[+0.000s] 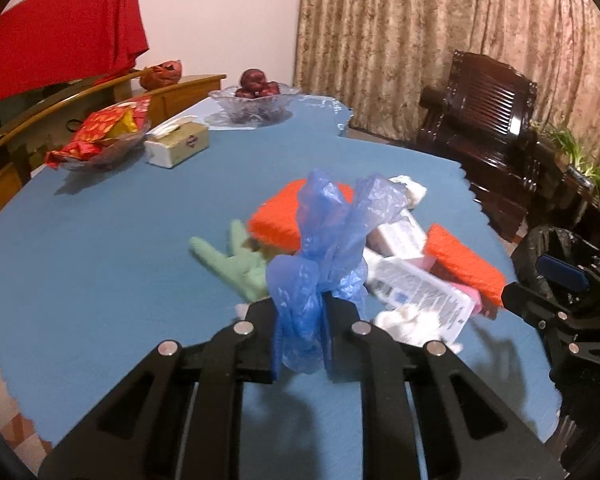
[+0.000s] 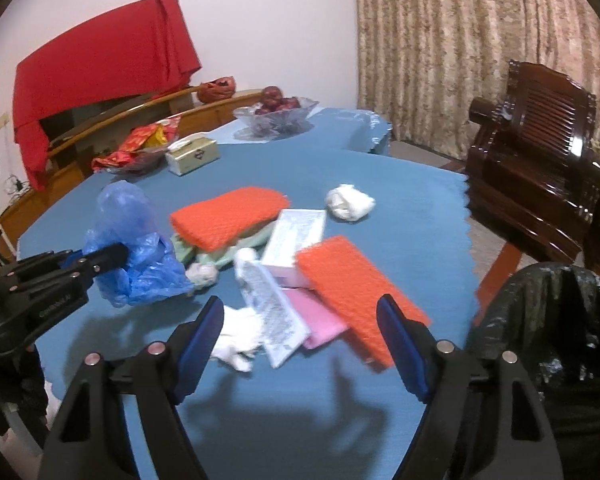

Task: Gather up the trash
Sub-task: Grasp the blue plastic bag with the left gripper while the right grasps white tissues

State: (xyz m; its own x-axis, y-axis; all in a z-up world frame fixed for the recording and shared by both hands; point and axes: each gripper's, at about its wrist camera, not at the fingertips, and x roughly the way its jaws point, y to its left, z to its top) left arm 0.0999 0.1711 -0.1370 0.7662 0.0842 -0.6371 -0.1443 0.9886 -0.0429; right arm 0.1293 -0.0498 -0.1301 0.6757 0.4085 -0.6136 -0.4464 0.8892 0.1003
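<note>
Pinching the crumpled blue plastic bag (image 1: 320,264) in my left gripper (image 1: 300,320), right gripper (image 2: 300,344) spread empty, I should lift clear before swinging rightward to the black-lined bin (image 2: 552,320).

Little can be read here. The left gripper's black body (image 2: 40,300), seen off to the left of the right gripper's fingers, carries pale lettering too blurred to spell out. Just ahead of the right gripper a white printed packet (image 2: 274,320) shows dense lines of small print (none legible). The tissue box (image 1: 178,143) bears a dark emblem, unreadable.
</note>
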